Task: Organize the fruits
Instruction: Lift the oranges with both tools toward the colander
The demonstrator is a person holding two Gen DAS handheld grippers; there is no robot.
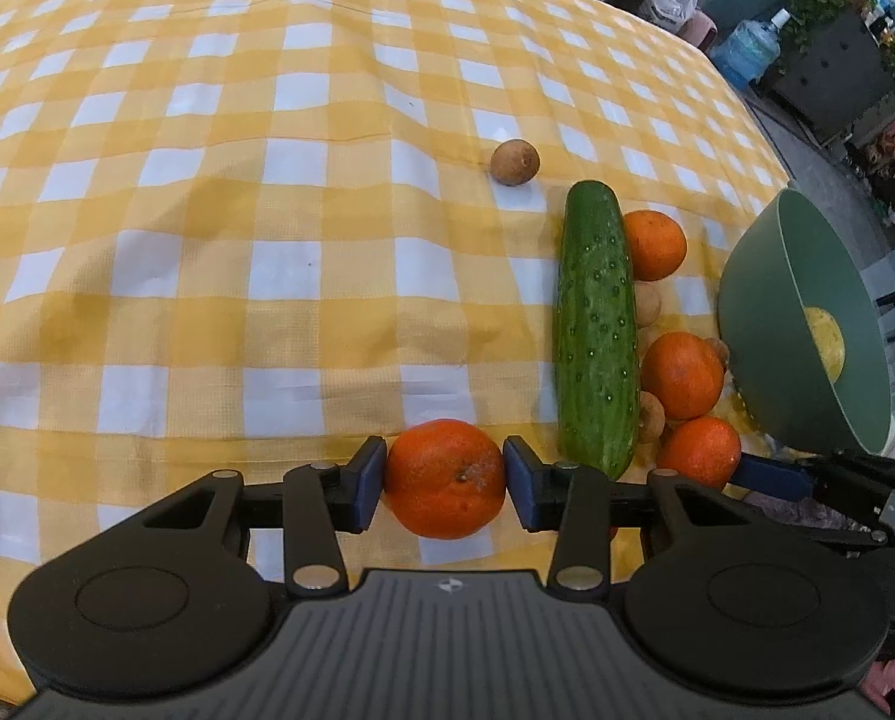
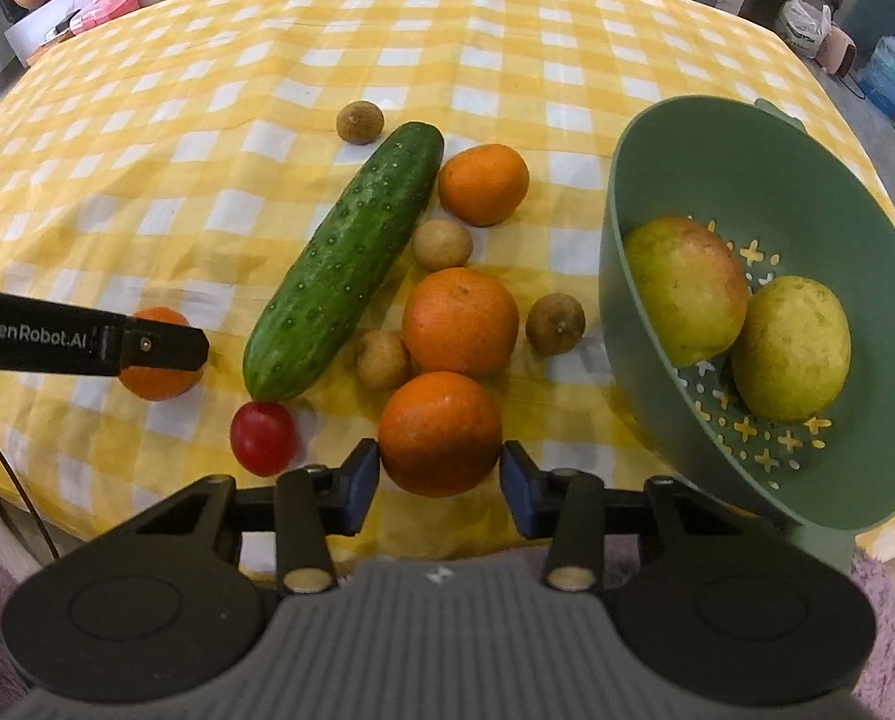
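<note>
My left gripper [image 1: 444, 483] is shut on an orange [image 1: 444, 478] near the table's front; this orange also shows in the right wrist view [image 2: 159, 354] behind the left gripper's finger. My right gripper [image 2: 440, 468] has its pads on both sides of another orange [image 2: 440, 432] and looks shut on it. A cucumber [image 2: 345, 264] lies beside two more oranges [image 2: 459, 321] [image 2: 483, 183], several small brown longans [image 2: 441, 244] and a red tomato [image 2: 263, 437]. A green colander [image 2: 657, 420] at the right holds two yellow-green pears [image 2: 684, 297].
A yellow-and-white checked cloth [image 1: 207, 240] covers the table. One longan [image 1: 514, 162] lies apart, farther back. Beyond the table's right edge stand a water jug [image 1: 747, 51], plants and a dark cabinet.
</note>
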